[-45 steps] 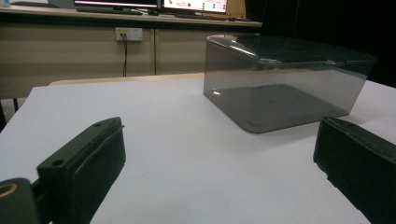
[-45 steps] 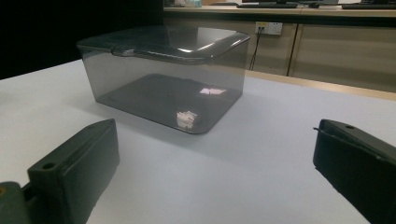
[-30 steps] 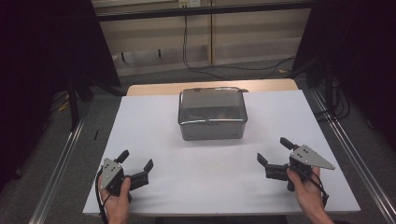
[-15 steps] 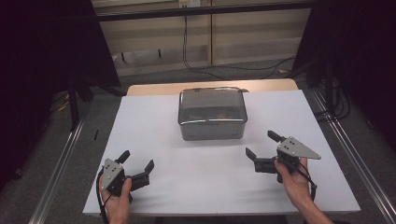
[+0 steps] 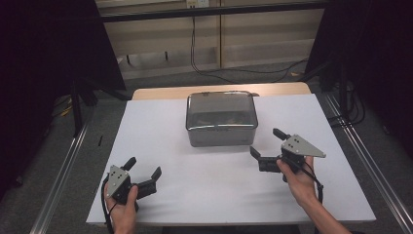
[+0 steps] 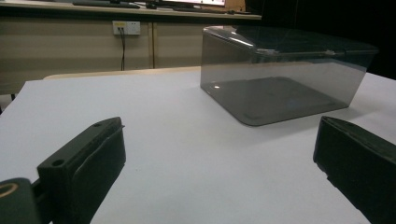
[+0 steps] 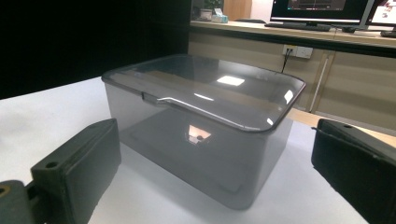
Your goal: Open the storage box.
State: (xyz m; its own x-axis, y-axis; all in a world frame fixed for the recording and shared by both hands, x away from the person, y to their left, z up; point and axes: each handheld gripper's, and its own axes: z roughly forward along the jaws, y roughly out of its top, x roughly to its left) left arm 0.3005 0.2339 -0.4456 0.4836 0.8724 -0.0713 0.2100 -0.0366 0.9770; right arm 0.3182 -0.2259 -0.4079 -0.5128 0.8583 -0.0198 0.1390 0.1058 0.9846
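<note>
From above, a smoky grey transparent box with its lid on (image 5: 221, 119) stands at the far middle of the white table (image 5: 160, 131). The left gripper (image 5: 144, 174) is held low near the front left corner, well apart from the box, its jaws spread with nothing between them. The right gripper (image 5: 266, 144) is just beside the box's front right corner, jaws also spread and empty. Along the left gripper's view, the two black jaws stand wide, and the box (image 6: 280, 74) sits farther off to the right on the table (image 6: 140, 112). Along the right gripper's view, the box (image 7: 201, 126) is close ahead between the parted jaws, not touched.
</note>
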